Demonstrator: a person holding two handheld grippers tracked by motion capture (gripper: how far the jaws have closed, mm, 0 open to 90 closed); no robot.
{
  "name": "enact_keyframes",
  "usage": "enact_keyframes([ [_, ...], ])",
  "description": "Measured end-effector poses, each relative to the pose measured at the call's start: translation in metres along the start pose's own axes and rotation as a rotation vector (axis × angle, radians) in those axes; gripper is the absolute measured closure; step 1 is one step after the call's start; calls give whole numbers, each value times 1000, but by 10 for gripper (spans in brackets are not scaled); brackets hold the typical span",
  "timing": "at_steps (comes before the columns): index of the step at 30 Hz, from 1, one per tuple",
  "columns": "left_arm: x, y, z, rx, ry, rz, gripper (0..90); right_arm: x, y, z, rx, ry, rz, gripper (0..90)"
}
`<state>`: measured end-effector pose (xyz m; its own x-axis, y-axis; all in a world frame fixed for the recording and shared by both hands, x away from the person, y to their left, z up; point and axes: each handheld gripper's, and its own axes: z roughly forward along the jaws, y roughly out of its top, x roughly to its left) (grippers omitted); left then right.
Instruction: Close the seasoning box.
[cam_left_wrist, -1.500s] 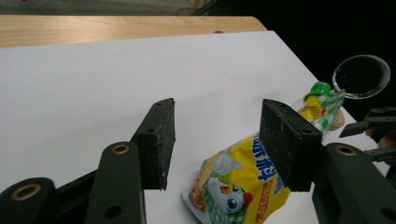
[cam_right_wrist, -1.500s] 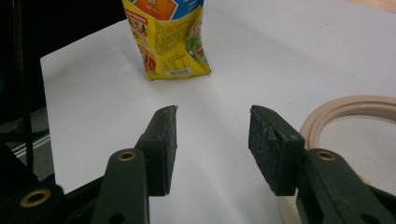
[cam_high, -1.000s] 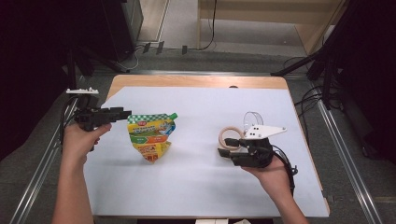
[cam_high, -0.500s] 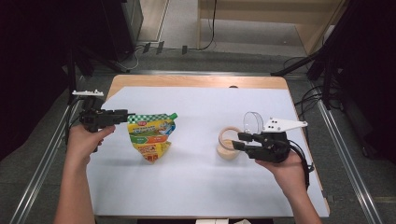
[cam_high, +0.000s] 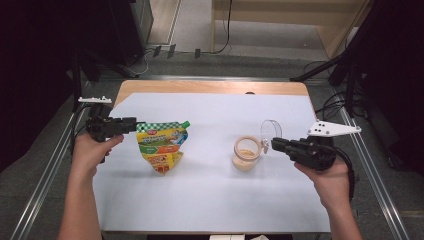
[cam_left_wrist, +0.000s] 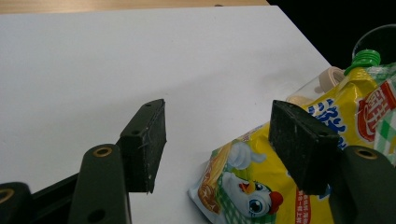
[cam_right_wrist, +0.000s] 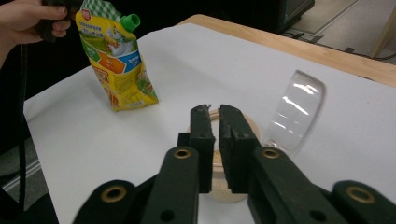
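I am looking along my right claw (cam_right_wrist: 215, 112) first: its two black jaws are standing nearly flat against each other after just closing, and nothing is sitting between them. Just past their tips the jar (cam_right_wrist: 243, 126) is standing upright on the white table (cam_right_wrist: 196, 60), its hinged clear lid (cam_right_wrist: 295, 111) tipped up and open beside it. In the high view the right claw (cam_high: 274, 145) is hovering close beside the jar (cam_high: 246, 152) with a slight gap, and the lid (cam_high: 270, 130) is rising behind the jar's rim (pale brownish stuff is showing inside, though I cannot tell what it is).

My left claw (cam_left_wrist: 217, 140) is holding its jaws well apart, having just widened a little more. Bare table (cam_left_wrist: 140, 56) is lying between them, and the pads are pressing on nothing. The yellow pouch (cam_left_wrist: 280, 177) is sitting right by the jaw that appears on the right in the left gripper view, partly behind it; I cannot tell whether they are touching. Its green cap (cam_left_wrist: 363, 59) is pointing away towards the far edge.

From above, the left claw (cam_high: 136, 121) is sitting at the upper left corner of the pouch (cam_high: 162, 145), which is lying well apart from the jar, its green cap (cam_high: 185, 123) aimed towards it.
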<state>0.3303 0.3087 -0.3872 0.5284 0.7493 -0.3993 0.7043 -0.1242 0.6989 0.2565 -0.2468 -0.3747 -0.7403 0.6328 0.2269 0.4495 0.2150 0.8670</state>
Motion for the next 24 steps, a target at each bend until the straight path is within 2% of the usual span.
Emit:
enact_keyframes([
  [6, 0, 0, -1, -1, -10, -4, 371, -8, -2, -16, -11, -40, -3, 900],
  [11, -1, 0, 1, 5, -18, 6, 370, -20, -6, -24, -23, -86, 22, 900],
  [17, 1, -1, 2, 6, -12, 5, 369, -36, -22, -10, 6, -117, 79, 900],
  [24, 1, -1, 4, 11, -12, 3, 367, -43, -32, 4, 26, -129, 99, 900],
])
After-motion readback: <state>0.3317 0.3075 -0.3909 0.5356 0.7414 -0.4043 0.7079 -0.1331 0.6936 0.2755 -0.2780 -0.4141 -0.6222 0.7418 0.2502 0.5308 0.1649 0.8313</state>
